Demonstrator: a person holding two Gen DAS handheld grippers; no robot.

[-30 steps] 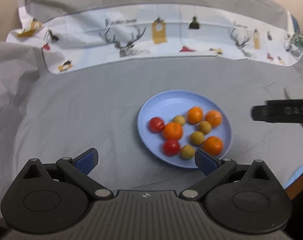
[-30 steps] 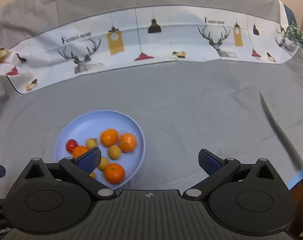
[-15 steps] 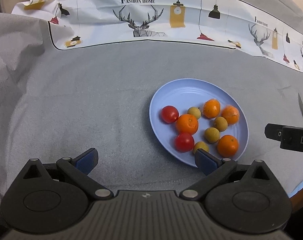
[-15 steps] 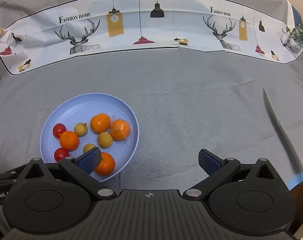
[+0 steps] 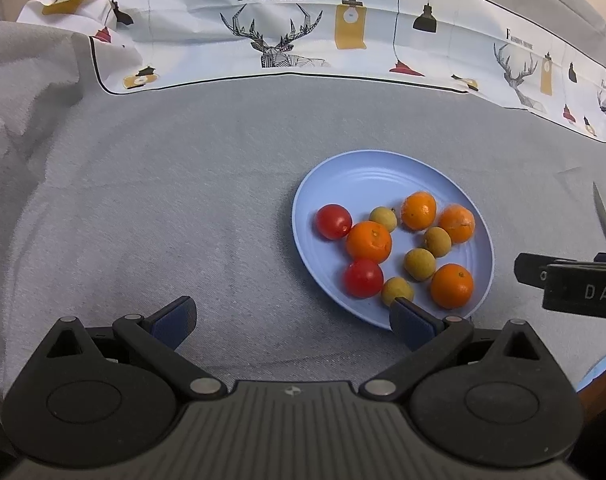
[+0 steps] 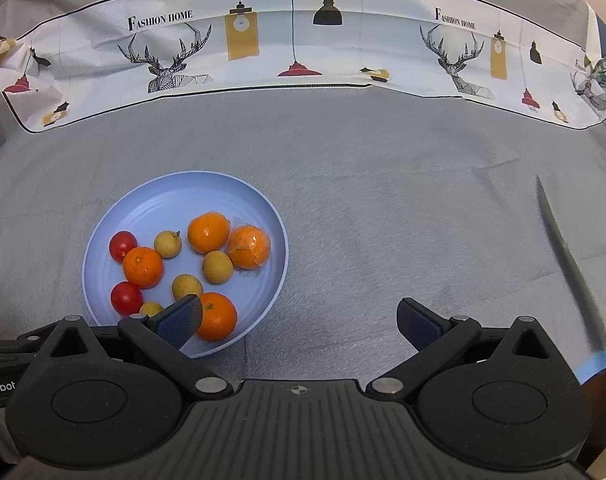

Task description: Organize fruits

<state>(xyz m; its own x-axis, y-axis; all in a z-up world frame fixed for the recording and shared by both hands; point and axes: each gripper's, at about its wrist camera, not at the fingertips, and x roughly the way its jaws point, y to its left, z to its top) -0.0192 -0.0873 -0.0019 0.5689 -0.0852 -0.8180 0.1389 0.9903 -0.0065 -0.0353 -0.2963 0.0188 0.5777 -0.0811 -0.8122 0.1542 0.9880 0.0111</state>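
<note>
Ten small fruits lie mixed on the light-blue plate (image 5: pixel 383 168), which rests on the grey cloth of the table (image 5: pixel 183 200): four oranges, of which one (image 6: pixel 249 247) looks wrapped in clear film, two cherry tomatoes (image 5: pixel 334 221), and four small tan fruits (image 5: pixel 419 264), probably longans. Kinds are interleaved, several touching, and no second dish is in view, so whether sorting is ahead or the gathering on one plate is already the wanted result cannot be settled from this moment. The left hand-held gripper (image 5: pixel 291 318) hovers above the table with its fingers spread wide and empty, its right fingertip over the near rim of the plate. The right hand-held gripper (image 6: pixel 299 318) is likewise spread wide and holds nothing, its left fingertip over the near orange (image 6: pixel 217 316). A knife (image 6: pixel 569 264) lies on the cloth well to the right of the plate, apart from the fruit. If a fruit is to be lifted, approach from above, centre it between the pads, and choose one at the edge of the cluster so that neighbours are not nudged. Round fruit will likely roll on the smooth plate; close slowly. Tomatoes are soft: apply light pressure only. Keep either gripper's path clear of the knife and of the other gripper.
</note>
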